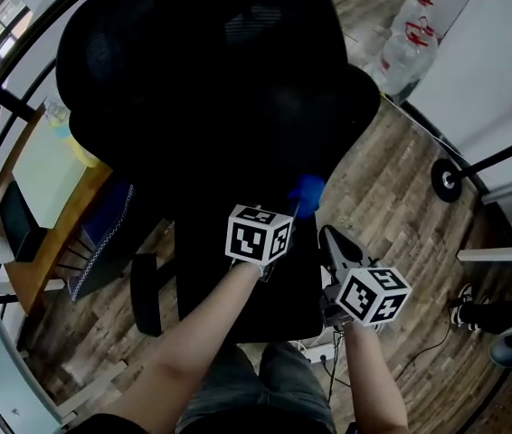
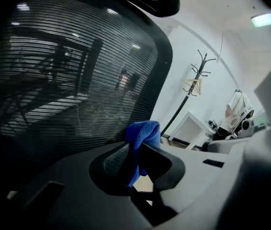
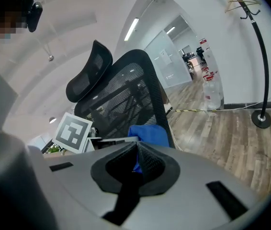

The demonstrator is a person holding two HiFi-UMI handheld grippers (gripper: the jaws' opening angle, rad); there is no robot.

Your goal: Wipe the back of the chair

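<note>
Left gripper (image 2: 134,164): we saw it pinching the blue cloth (image 2: 142,133) at the lower edge of the mesh chair back (image 2: 68,80).
Right gripper (image 3: 136,159): we saw its jaws pressed together, near the chair.

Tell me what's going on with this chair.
A person holds a gripper in each hand. The left gripper is shut on a blue cloth and holds it at the side edge of the black mesh chair back, so wiping looks under way. The right gripper, jaws together and empty, hangs farther back to the right.
</note>
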